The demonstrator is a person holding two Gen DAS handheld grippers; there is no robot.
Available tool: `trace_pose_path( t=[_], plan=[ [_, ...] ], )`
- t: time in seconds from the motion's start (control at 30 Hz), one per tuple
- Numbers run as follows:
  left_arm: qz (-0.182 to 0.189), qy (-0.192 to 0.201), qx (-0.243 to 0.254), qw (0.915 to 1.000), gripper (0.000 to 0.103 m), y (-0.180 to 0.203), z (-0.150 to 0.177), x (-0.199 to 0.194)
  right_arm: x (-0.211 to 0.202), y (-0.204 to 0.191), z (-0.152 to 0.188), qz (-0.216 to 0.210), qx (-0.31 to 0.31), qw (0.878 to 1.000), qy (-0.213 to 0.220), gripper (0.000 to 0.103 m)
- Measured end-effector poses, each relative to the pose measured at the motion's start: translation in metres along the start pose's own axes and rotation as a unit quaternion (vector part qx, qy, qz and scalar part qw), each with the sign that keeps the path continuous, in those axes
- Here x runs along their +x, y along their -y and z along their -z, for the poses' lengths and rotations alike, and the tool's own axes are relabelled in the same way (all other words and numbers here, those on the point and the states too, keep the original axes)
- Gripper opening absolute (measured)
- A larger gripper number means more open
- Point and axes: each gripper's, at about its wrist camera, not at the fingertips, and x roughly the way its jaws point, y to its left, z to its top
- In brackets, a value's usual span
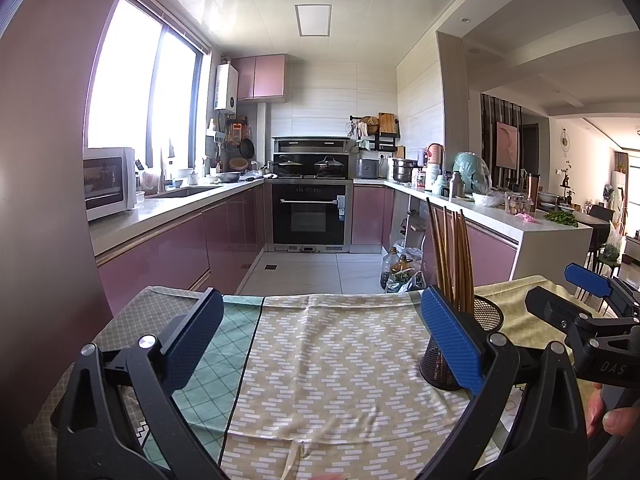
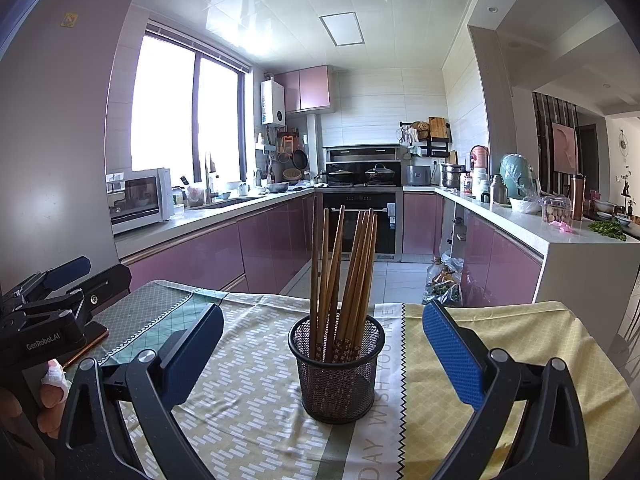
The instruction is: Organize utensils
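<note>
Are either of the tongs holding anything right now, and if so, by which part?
Nothing is held. The left tongs and right tongs are both open; the chopsticks stand in the mesh holder, ungripped.

Chopsticks (image 2: 344,276) upright in mesh holder (image 2: 337,376).
Holder on tablecloth (image 2: 248,400), kitchen counters (image 2: 192,220) behind.

Bright daylight from blown-out large dark-framed window (image 2: 188,116); glare on glossy white ceiling (image 2: 256,12); strong fisheye bending, dark vignetted corners.

Mesh holder (image 2: 338,376) with chopsticks (image 2: 344,276) mid-cloth, bare tablecloth (image 1: 328,360) leftward
</note>
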Motion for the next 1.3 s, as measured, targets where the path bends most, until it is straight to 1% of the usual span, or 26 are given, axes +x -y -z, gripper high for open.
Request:
trace_pose_path(
  t=[1.3],
  plan=[
    [0.001, -0.001, -0.001, 1.0000, 0.097, 0.0000, 0.0008, 0.0000, -0.0020, -0.0011, -0.0023, 0.000, 0.000, 1.000, 0.004, 0.096]
  ],
)
